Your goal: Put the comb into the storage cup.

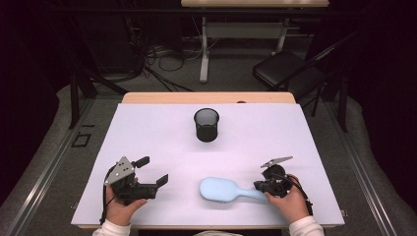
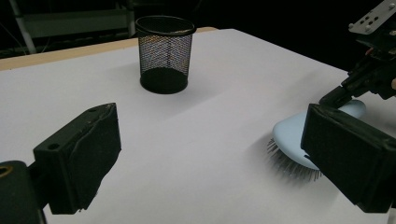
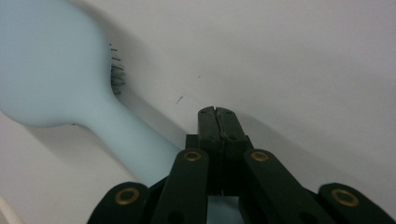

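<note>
I am looking at a pale blue plastic hairbrush [image 1: 226, 191] lying bristles-down at the white table's [image 1: 295, 142] near edge, its long axis running three to nine o'clock, head pointing toward nine. My right gripper [image 1: 259, 185] is sitting closed, empty, touching the handle's end; my left gripper [image 1: 152, 170] is gaping wide, empty.
</note>
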Demonstrator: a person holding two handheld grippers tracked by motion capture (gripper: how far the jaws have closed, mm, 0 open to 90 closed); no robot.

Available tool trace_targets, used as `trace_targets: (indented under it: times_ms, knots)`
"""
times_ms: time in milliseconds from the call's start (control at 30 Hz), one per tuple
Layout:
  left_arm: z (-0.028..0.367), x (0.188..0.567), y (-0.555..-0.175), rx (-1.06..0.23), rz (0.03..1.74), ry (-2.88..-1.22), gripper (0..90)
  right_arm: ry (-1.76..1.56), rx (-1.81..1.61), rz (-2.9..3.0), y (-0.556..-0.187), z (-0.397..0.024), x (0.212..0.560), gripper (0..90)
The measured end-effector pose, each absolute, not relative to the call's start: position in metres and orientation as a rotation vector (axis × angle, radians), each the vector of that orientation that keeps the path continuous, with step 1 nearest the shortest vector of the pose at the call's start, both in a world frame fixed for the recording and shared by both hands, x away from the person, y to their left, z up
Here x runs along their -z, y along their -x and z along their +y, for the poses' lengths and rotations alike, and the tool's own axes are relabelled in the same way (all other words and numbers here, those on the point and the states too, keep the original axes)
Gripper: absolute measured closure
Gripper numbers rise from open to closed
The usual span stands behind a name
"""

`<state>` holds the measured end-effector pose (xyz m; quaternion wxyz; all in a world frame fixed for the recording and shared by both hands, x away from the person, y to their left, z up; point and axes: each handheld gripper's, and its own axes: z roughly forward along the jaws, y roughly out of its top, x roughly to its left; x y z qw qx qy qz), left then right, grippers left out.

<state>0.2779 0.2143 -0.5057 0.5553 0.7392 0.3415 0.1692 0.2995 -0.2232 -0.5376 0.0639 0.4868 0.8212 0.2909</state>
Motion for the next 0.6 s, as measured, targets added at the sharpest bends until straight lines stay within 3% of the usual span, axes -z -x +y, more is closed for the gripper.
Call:
trace_targets:
  times_ms: [600]
  knots:
    - [0.2138,0.5059,-0.2783,-0.398,0.806,-1.748,5.1,-1.465,-0.883,2.519,-0.2909,-0.2243,0.5406,90.0]
